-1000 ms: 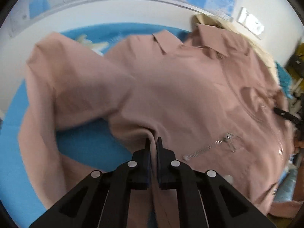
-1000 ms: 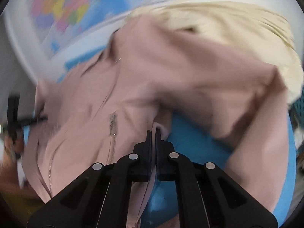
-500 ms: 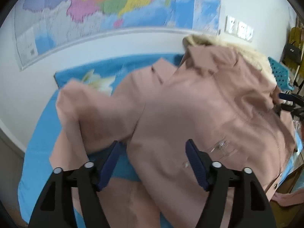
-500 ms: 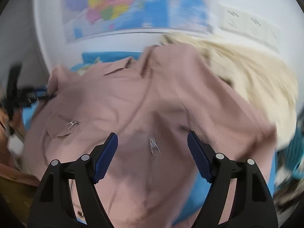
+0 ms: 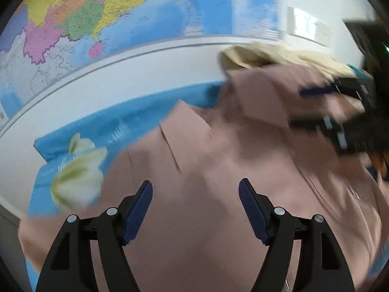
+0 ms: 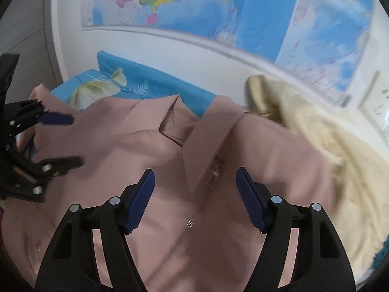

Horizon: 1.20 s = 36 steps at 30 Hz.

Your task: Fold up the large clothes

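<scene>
A dusty pink zip jacket (image 5: 206, 170) lies spread on a blue floral sheet (image 5: 102, 126), collar toward the wall. In the right wrist view the jacket (image 6: 136, 141) shows its collar and central zipper (image 6: 192, 221). My left gripper (image 5: 195, 192) is open and empty above the jacket's left side; it also shows in the right wrist view (image 6: 65, 141) at the left. My right gripper (image 6: 195, 180) is open and empty above the collar and zipper; it shows blurred in the left wrist view (image 5: 313, 107) at the right.
A cream fleece garment (image 6: 340, 150) lies heaped at the back right, partly under the jacket; it shows in the left wrist view (image 5: 279, 56) too. A white wall with a large map (image 5: 121, 12) runs behind the sheet. Wall sockets (image 5: 308, 24) sit at the right.
Both grippers were shut on jacket folds one second ago; they let go, opened and moved up toward the collar. The sleeves now lie folded over the jacket body.
</scene>
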### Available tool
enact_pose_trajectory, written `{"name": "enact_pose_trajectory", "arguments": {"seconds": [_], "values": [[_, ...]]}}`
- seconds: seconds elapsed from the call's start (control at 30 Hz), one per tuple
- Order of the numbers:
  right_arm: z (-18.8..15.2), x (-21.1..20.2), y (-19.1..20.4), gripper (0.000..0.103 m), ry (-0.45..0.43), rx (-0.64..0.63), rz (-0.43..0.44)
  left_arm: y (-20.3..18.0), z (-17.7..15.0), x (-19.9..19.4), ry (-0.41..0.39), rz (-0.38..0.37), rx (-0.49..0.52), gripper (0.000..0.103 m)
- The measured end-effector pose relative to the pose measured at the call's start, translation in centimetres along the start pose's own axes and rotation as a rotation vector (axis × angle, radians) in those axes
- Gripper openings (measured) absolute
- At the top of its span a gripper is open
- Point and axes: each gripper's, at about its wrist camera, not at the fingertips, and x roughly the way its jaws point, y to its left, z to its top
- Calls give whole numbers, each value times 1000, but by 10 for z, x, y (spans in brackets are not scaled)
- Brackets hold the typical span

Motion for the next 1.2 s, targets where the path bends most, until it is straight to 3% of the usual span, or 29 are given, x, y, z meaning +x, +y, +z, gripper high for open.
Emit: {"name": "enact_pose_trajectory", "arguments": {"seconds": [0.13,0.3,0.33,0.37,0.4,0.43,0.47,0.53,0.63,0.73,0.83,0.93,1.0,1.07,1.1,1.17,1.2], "values": [[11,28,-11,52,38,73,35,23,56,44,11,80,-34,71],[13,43,-21,52,60,112,67,25,95,106,118,64,-4,71],[15,49,-21,42,69,112,75,22,98,113,130,65,14,64],[16,55,-20,27,76,107,73,17,100,120,129,95,35,45],[17,58,-20,5,85,101,71,15,101,126,135,119,45,37],[20,62,-23,2,94,115,83,14,102,130,147,111,40,29],[24,60,-26,2,76,131,92,15,103,130,143,104,27,21],[39,44,-34,2,-11,157,109,23,109,123,101,114,-5,17],[60,19,-46,2,-131,199,111,35,116,105,40,158,-42,17],[70,22,-53,2,-131,212,106,54,119,81,-18,189,-114,42],[69,44,-58,2,-82,222,49,54,113,70,-23,158,-102,56],[70,50,-61,2,-101,229,-10,35,93,58,-15,146,-16,60],[72,49,-62,2,-117,241,-23,15,78,49,-16,115,57,69],[71,62,-52,2,-59,203,-34,-7,58,47,4,104,156,74],[73,71,-47,6,-26,168,-61,-17,49,47,17,120,195,74],[65,61,-42,32,-13,129,-66,-33,29,40,26,135,249,72],[61,50,-43,60,-36,133,-36,-37,22,34,23,143,258,72]]}}
